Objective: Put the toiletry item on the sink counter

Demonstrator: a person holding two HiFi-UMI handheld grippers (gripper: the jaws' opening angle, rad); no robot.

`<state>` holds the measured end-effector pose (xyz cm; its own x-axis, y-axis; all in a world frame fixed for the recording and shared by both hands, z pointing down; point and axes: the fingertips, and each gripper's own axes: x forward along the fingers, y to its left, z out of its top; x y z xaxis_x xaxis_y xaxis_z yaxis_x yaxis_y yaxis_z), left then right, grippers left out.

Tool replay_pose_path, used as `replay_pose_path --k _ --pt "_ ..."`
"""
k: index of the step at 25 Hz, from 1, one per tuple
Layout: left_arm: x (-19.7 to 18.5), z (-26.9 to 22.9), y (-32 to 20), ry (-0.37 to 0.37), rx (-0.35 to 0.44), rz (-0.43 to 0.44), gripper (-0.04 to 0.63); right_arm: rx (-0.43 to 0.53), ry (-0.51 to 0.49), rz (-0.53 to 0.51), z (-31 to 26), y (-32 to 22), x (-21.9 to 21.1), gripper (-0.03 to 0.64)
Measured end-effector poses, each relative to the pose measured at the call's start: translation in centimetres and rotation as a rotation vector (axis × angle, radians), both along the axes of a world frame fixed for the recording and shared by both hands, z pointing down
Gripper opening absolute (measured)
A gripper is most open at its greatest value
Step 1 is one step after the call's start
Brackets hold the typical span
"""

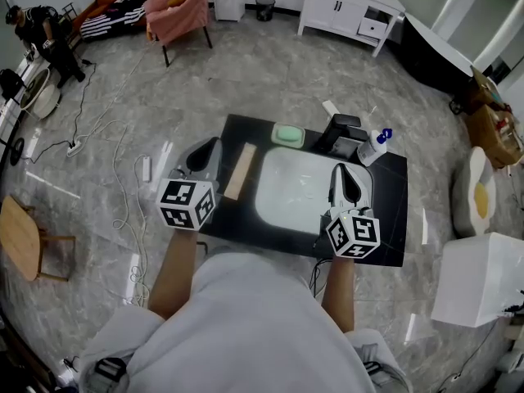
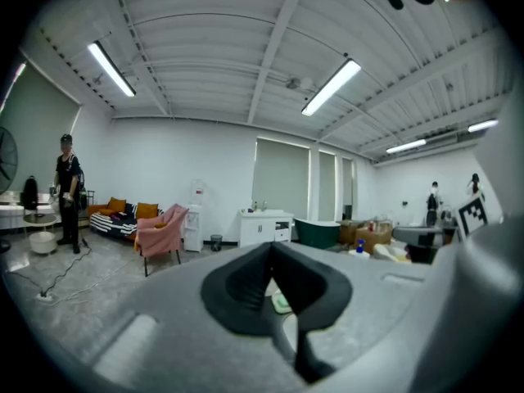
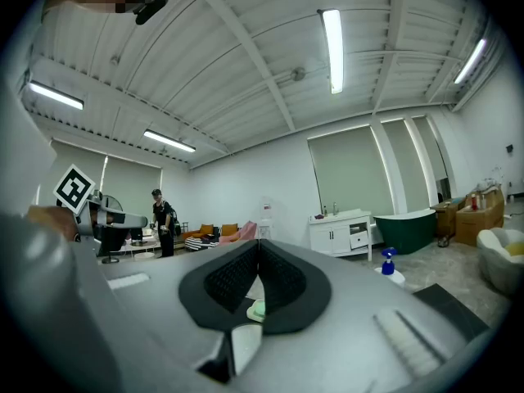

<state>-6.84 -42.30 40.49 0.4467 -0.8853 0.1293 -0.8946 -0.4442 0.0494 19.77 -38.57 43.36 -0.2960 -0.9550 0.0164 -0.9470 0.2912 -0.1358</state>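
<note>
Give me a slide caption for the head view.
Shut left gripper and shut right gripper held over the black sink counter.

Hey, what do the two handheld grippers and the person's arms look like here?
The left gripper and right gripper are grey shells tapering to black-padded jaws, the right one's pads ribbed. Each carries a white cube with black square markers. The person wears a pale top that leaves the forearms uncovered.

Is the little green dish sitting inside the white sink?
No, the green dish sits on the black counter just behind the white sink, outside its bowl.
</note>
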Motion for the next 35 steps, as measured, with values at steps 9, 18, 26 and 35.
replay_pose_path --k 9,18,26,35 --pt "-0.9 -0.3 0.9 0.004 0.023 -0.016 -0.002 -0.001 0.017 -0.009 -0.1 0.7 -0.3 0.003" --pt "-1.3 -0.2 1.2 0.003 0.033 -0.014 -0.002 -0.004 0.036 -0.019 0.0 0.8 -0.9 0.003" --pt "-1.7 -0.4 1.0 0.02 0.038 0.004 -0.003 0.007 0.042 -0.012 -0.3 0.4 -1.0 0.003" --pt "-3.0 -0.7 1.0 0.022 0.045 -0.008 -0.003 0.018 0.054 -0.043 -0.7 -0.3 -2.4 0.003"
